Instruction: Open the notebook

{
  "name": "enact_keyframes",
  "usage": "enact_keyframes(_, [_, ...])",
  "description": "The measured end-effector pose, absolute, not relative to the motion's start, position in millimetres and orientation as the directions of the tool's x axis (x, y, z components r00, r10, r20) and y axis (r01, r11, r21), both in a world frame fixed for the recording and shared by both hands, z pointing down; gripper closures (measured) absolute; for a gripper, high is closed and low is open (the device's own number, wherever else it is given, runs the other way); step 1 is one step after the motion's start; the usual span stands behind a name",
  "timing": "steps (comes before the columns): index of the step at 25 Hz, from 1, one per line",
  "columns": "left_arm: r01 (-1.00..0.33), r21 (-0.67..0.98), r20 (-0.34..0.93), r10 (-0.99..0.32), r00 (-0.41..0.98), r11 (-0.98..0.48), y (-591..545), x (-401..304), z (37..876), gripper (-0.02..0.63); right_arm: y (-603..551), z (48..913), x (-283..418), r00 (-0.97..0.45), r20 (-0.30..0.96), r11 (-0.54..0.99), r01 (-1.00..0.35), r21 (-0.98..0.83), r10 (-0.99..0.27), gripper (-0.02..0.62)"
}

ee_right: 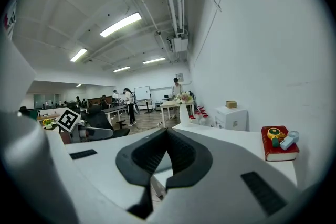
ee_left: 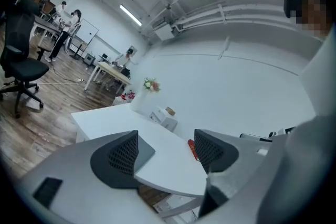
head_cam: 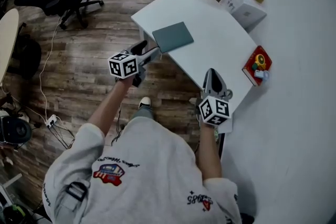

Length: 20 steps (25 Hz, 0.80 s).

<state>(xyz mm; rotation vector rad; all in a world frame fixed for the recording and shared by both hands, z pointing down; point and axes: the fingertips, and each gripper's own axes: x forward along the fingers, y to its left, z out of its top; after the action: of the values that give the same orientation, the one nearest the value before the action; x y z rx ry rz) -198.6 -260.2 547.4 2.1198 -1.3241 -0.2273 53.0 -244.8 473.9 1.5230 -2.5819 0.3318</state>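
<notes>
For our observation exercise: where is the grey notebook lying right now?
In the head view, the notebook lies closed near the left edge of the white table, just ahead of the left claw.

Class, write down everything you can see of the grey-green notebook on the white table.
The notebook is a thin rectangle with a plain, matte grey-green cover; no print shows on it. It is closed and lies flat on the white table, turned askew, close to the table edge nearest the left gripper. That gripper's open jaws reach towards its near corner; whether they touch it cannot be told. Nothing rests on top of it.
</notes>
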Motion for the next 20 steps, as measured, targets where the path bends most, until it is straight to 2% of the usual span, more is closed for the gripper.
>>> enact_keyframes(10, [-0.621,0.751,0.211,-0.812,0.545,-0.222,-331.0,-233.8,614.6,0.278,-295.0,498.9,26.9,-0.421,0.268,0.400,-0.907,-0.132,-0.867,0.600])
enact_keyframes(16, [-0.404,0.900,0.118,-0.805,0.581,-0.160,-368.8,-245.4,639.9,0.278,-314.2,509.3,29.2,-0.372,0.296,0.349,-0.928,-0.129,-0.880,0.600])
enact_keyframes(20, [-0.212,0.975,0.064,-0.834,0.548,-0.064,-388.3,-255.9,669.1,0.278,-320.5,517.4,37.4,-0.342,0.312,0.319,-0.940,-0.124,-0.886,0.600])
